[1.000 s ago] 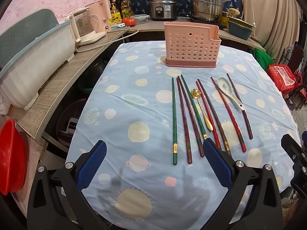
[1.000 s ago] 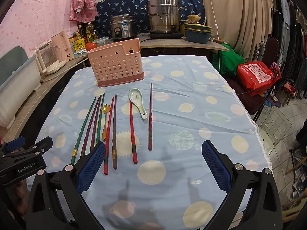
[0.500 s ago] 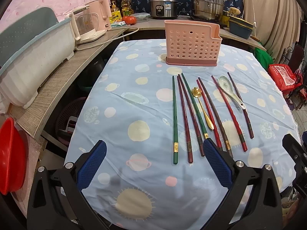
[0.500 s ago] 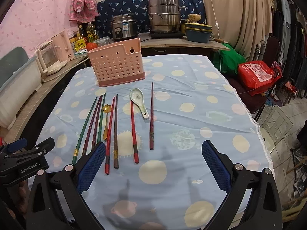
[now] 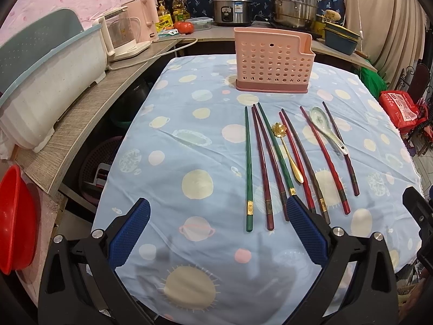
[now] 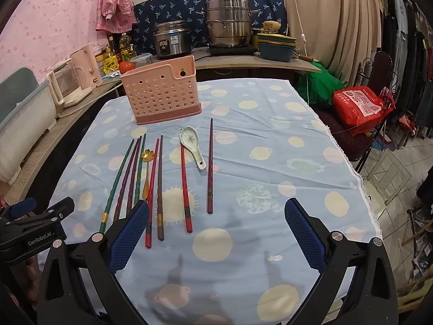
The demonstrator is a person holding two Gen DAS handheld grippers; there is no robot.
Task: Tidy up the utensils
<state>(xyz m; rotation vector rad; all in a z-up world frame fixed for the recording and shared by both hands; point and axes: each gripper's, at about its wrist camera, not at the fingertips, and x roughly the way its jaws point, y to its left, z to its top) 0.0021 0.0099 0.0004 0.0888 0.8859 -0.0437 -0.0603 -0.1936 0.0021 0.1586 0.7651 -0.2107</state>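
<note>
Right now both of my grippers hang above the near edge of the tabletop (image 5: 173, 124), which is covered by a blue cloth with pale planet-like spots. My left gripper (image 5: 216, 233) has its blue-padded fingers spread wide apart with nothing between them, and my right gripper (image 6: 216, 233) is spread just as wide and holds nothing either.

Ahead of me the utensils lie in a loose row on the cloth, all pointing roughly toward the far side. From my left: a green chopstick (image 5: 248, 168), two dark red chopsticks (image 5: 263, 168) close together, a second green chopstick (image 5: 276, 146) angled across them, then a gold spoon (image 5: 288, 151) with a flower-shaped bowl. Beside it lie a red chopstick (image 5: 296, 159) and a dark brown one, nearly touching. Further right is another red chopstick (image 5: 323, 159), then a white ceramic spoon (image 5: 326, 128) with a green pattern, bowl facing up, and just beyond it a dark purple chopstick (image 5: 341, 149). In the right wrist view the left finger pad of my right gripper covers the near ends of some of the chopsticks.

A pink perforated utensil holder (image 5: 273, 59) stands upright on its darker pink base past the far ends of the utensils, apart from them. I cannot see anything inside it through its holes.
</note>
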